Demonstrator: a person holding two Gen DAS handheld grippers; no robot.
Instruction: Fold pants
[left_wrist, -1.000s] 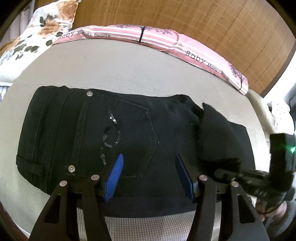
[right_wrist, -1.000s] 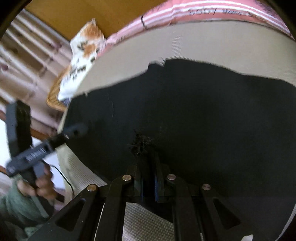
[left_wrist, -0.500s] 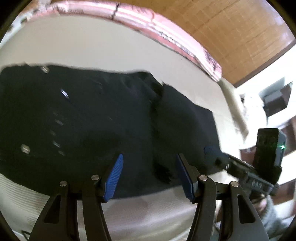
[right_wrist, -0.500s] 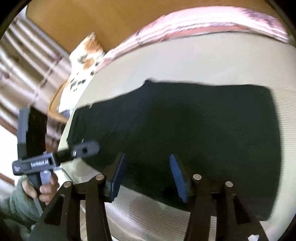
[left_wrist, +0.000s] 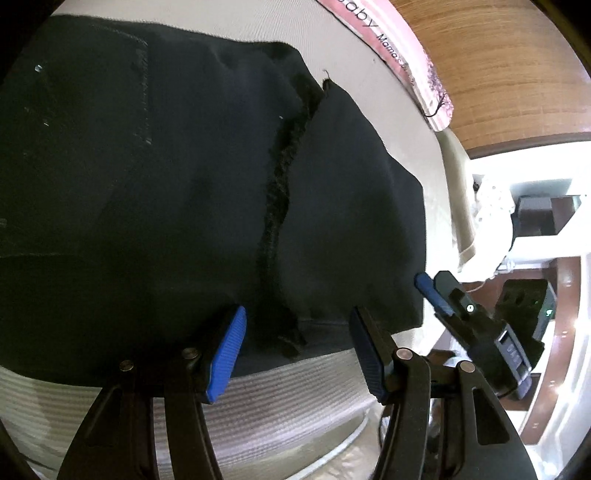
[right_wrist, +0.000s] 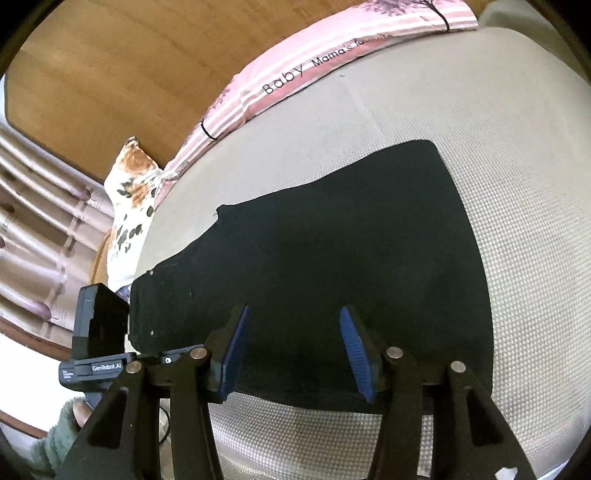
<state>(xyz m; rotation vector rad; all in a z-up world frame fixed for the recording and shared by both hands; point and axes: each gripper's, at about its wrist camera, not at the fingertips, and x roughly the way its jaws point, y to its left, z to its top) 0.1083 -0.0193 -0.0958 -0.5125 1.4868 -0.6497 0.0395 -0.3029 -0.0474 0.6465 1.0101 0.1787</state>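
Holding both tongs released above the near edge: left tongs (left_wrist: 295, 347) over the frayed leg hem, right tongs (right_wrist: 291, 350) over the folded end. Pants (right_wrist: 332, 258) lie flat on the bed (right_wrist: 480, 147), ready, I judge, for another fold.

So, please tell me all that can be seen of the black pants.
The black pants lie flat on the beige woven bed surface, already folded into a long band. They look like dark denim: a stitched seam, small metal rivets and a frayed hem edge show in the left wrist view. The left gripper and the right gripper hang over the near edge with jaws open; neither holds the cloth.
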